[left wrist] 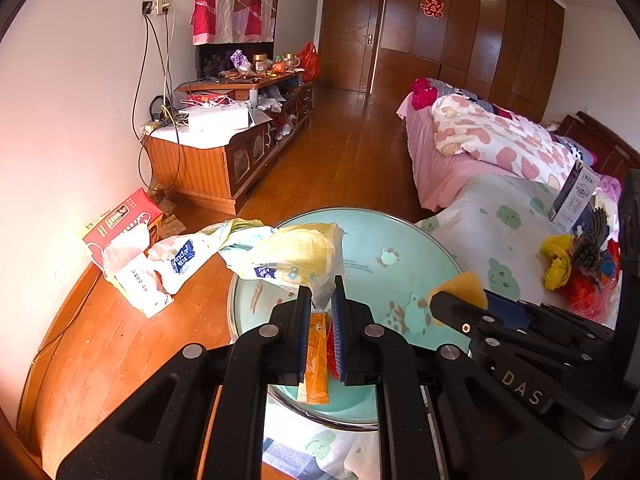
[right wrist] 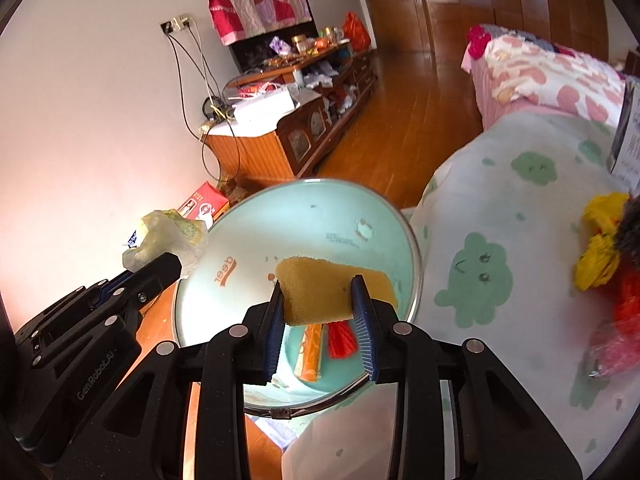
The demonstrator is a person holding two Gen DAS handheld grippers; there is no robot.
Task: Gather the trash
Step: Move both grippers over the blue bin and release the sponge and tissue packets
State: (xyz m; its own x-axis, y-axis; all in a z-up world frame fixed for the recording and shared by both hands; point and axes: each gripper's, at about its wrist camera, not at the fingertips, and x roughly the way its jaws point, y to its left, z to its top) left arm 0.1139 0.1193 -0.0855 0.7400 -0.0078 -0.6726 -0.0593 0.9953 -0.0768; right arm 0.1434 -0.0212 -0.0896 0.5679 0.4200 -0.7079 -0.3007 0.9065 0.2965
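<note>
Round teal tabletop [left wrist: 372, 248] sits next to the bed [left wrist: 492, 216]. Left gripper [left wrist: 322, 300] is pinched shut on a crumpled plastic bag [left wrist: 288, 252], which trails off the tabletop's left edge, long axis running left-right. Right gripper [right wrist: 318, 300] is clamped on a yellow sponge [right wrist: 320, 284], long side lying crosswise above the tabletop. An orange sachet [left wrist: 316, 364] and a red wrapper [right wrist: 342, 334] lie flat underneath, sachet pointing away from me.

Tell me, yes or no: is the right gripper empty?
No. The right gripper is closed on a yellow sponge above the round table.
</note>
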